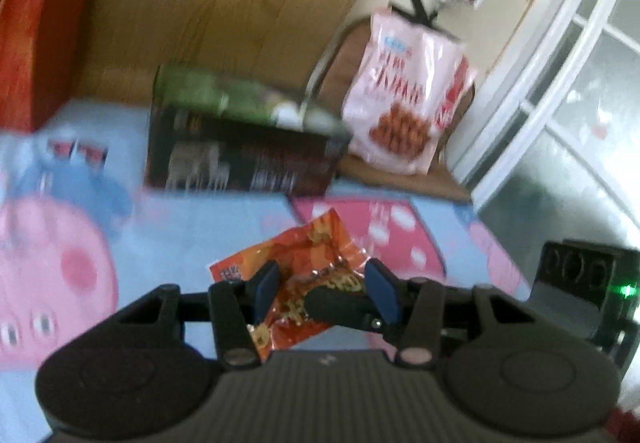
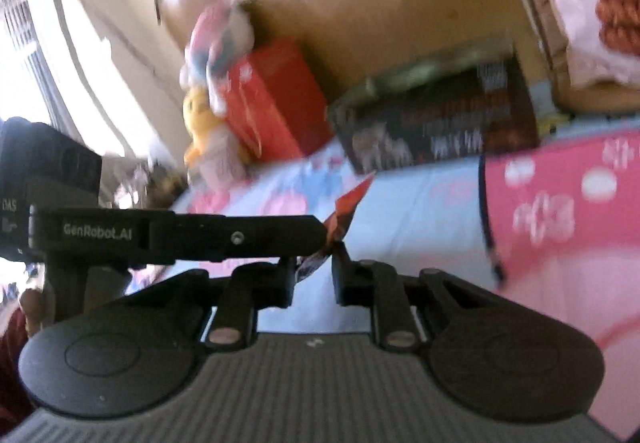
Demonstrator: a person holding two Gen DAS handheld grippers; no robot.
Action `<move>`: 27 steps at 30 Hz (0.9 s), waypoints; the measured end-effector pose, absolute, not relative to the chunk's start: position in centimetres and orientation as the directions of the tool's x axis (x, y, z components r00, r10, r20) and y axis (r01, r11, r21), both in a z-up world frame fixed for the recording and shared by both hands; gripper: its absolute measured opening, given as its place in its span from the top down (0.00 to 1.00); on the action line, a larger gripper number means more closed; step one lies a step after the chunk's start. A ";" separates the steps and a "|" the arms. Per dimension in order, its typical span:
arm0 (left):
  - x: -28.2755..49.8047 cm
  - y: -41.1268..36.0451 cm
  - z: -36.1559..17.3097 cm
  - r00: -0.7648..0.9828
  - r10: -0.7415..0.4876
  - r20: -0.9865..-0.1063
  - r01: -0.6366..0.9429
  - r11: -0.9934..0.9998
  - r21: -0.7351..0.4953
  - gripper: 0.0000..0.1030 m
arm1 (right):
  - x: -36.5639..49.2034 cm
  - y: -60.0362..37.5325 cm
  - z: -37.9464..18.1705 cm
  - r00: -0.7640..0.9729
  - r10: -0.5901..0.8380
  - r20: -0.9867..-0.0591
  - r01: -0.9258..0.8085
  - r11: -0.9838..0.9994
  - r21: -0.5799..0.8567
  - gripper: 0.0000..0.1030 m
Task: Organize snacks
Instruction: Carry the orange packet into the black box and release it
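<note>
A small orange-red snack packet (image 1: 298, 275) hangs above the cartoon-print cloth. In the left wrist view it sits between the blue pads of my left gripper (image 1: 322, 285), whose jaws stand apart; a black finger of the other gripper (image 1: 340, 303) reaches in from the right and touches the packet. In the right wrist view my right gripper (image 2: 314, 269) has the packet's edge (image 2: 344, 211) between its fingers, and my left gripper's finger (image 2: 240, 237) crosses from the left. A pink snack bag (image 1: 404, 91) stands in a brown box beyond.
A dark box (image 1: 244, 159) with a green package (image 1: 224, 95) on top lies on the cloth. A red box (image 1: 40, 35) stands at the left, with a plush toy (image 2: 208, 91) beside it. A wooden board and a window lie behind.
</note>
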State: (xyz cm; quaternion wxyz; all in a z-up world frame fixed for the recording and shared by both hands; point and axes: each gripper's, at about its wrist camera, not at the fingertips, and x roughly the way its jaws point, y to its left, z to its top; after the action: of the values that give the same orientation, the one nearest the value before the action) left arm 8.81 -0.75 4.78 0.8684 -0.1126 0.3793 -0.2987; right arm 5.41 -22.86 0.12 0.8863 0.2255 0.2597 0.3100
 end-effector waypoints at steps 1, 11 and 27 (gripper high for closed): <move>9.9 -0.8 5.7 0.543 -0.607 -0.580 0.434 0.794 -0.426 0.54 | 6.2 -22.9 0.8 0.689 0.658 -0.304 -0.432 0.709 0.558 0.81; 22.1 -5.4 9.4 0.652 -0.532 -0.540 0.441 0.846 -0.301 0.51 | 18.2 -22.8 3.4 0.836 0.493 -0.239 -0.336 0.806 0.488 0.82; 12.4 -4.2 7.1 0.781 -0.294 -0.551 0.265 0.955 -0.133 0.34 | 3.9 -21.8 1.2 0.934 0.254 -0.252 -0.173 0.937 0.304 0.36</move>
State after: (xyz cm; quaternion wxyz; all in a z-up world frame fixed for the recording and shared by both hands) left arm 12.40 -4.24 7.05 0.9433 -0.0240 0.2959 -0.1482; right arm 3.86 -21.77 1.24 0.9733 0.1400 0.1450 0.1096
